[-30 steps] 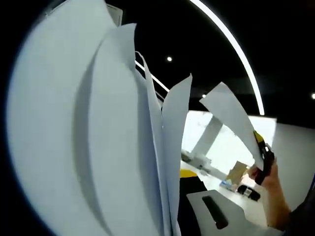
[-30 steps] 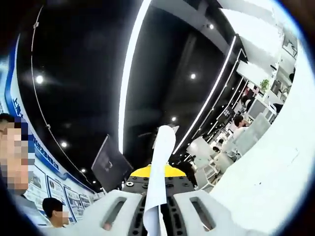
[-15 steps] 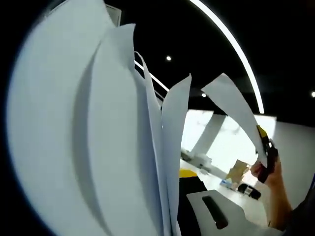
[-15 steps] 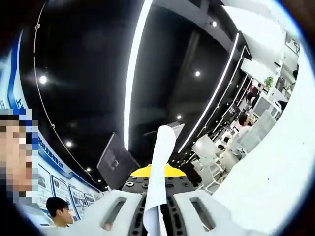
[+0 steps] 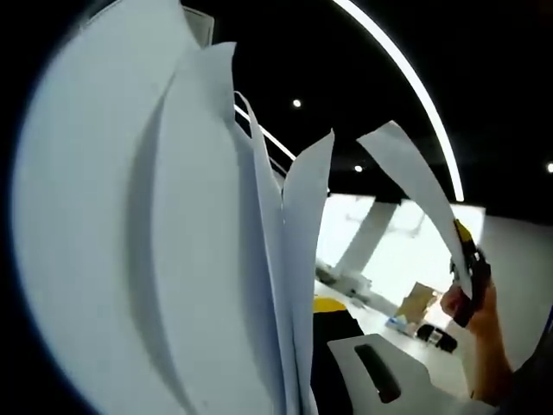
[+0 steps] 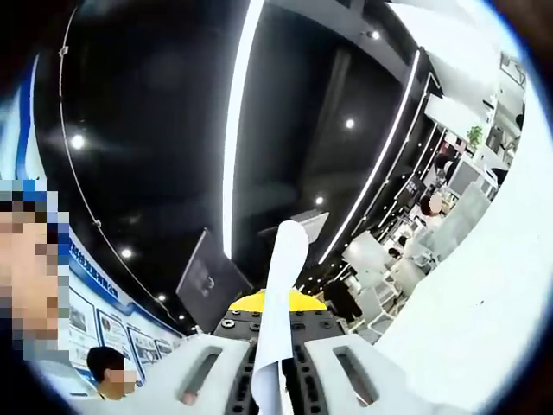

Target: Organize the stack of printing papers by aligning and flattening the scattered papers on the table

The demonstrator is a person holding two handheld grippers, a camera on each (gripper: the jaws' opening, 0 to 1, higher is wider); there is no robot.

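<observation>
Almost nothing moved; our right gripper (image 6: 278,380) only tilted a bit, still pinching 1 sheet (image 6: 278,320); our left gripper (image 5: 298,393) keeps the fanned papers (image 5: 173,259) clamped upright; we think squaring them on the table comes next.

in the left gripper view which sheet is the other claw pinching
The lone curling sheet on the far right; the right claw grips its lower end. The fanned sheets at left rise from the view's bottom, apart from it.
</observation>
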